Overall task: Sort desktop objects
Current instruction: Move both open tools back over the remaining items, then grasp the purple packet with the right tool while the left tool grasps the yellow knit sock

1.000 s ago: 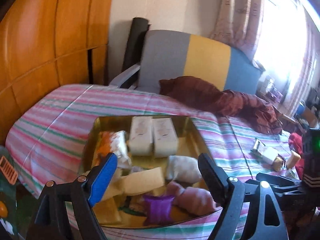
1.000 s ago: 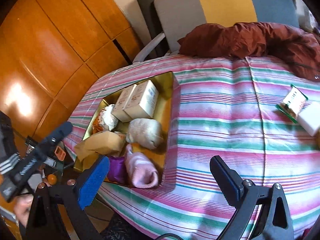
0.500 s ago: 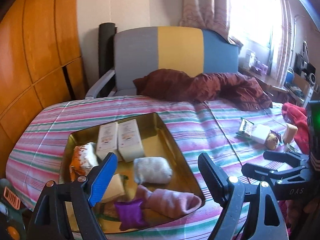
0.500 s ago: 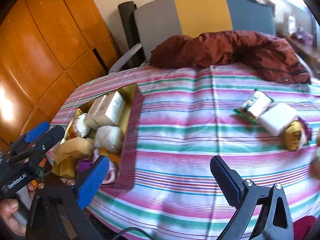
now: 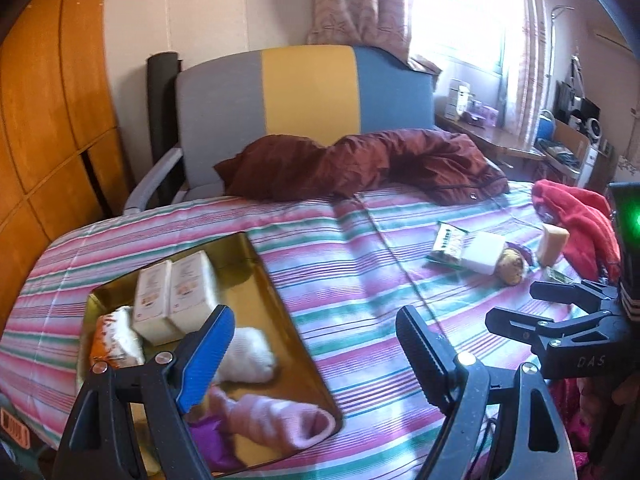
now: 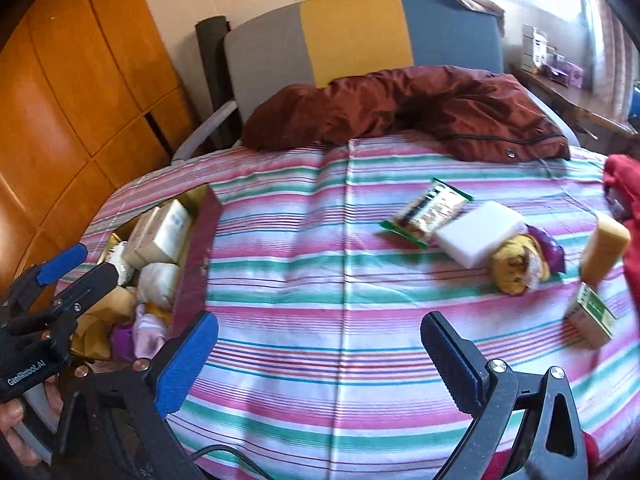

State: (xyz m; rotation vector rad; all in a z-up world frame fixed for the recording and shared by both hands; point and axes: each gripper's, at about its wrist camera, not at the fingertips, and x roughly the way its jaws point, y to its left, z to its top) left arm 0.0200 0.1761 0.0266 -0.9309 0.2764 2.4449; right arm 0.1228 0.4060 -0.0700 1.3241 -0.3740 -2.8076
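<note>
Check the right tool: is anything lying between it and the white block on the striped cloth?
Nothing visible does. Only bare striped cloth lies between the open right tool and the white block. The snack packet and yellow toy flank the block.

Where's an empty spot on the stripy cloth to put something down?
The bare middle of the striped cloth, between the gold tray and the snack packet. The tray is crowded, and so is the right side around the white block.
</note>
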